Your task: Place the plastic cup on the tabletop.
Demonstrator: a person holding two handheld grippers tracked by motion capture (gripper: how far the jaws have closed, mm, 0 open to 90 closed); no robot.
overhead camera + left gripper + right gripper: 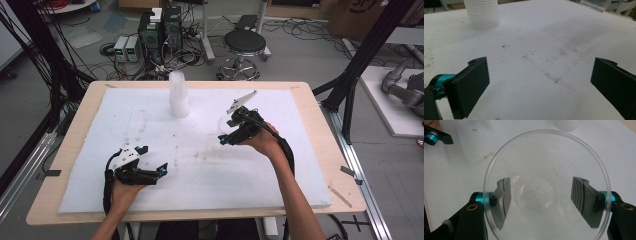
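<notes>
In the high view, a wooden table [320, 150] carries a white foam sheet [200, 165] marked with faint brown specks near its middle. A stack of clear plastic cups [178, 95] stands upright in the upper centre of the sheet. At the lower left of the frame, the left gripper [156, 171] sits low over the foam, held by the person's left hand [122, 192], with its jaws spread and nothing between them. Right of centre, the right hand [262, 142] holds the right gripper [224, 136] raised above the foam, a grey three-cornered plate tilted on top of it. A single clear cup [221, 125] shows faintly at its jaws. Beyond the table, a black stool [244, 44] and computer boxes [159, 30] stand on the floor.

In the left gripper view, the two black jaws stand wide apart at the lower left and lower right of the frame, bare stained foam between them. The cup stack [482, 13] is at the upper left, well apart from the jaws.

In the right gripper view, the single clear cup [546, 190] sits mouth toward the camera at the centre of the frame. The jaws press its wall from either side, seen through the clear plastic. The left gripper's tip [436, 136] shows at the upper left, and the base of the stack [567, 124] at the top edge.
</notes>
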